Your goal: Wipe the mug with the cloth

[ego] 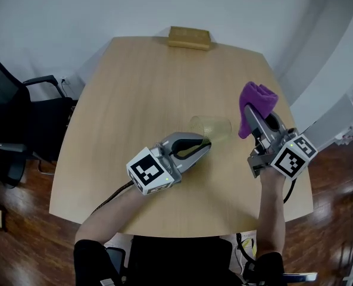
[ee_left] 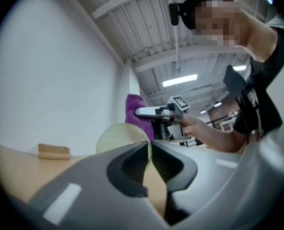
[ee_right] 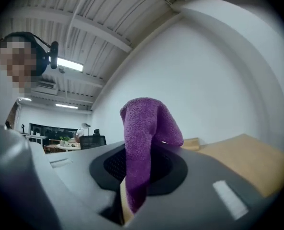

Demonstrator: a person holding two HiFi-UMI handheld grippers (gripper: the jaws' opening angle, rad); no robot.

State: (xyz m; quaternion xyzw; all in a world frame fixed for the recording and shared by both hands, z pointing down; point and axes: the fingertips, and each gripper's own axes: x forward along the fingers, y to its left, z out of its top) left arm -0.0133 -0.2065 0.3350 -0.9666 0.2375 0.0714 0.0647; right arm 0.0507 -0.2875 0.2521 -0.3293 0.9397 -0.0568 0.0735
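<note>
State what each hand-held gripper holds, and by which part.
Left hand-held gripper: mug, by its thin wall. Right hand-held gripper: purple cloth, by its lower end.

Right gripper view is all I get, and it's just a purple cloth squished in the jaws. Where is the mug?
Observer: The left gripper has it, jaws closed on the rim of the yellow-green mug.
Operator: Is my cloth touching it?
Observer: Not by the head view. The purple cloth, pinched in the right gripper, sits just right of the mug with a thin gap between them.
</note>
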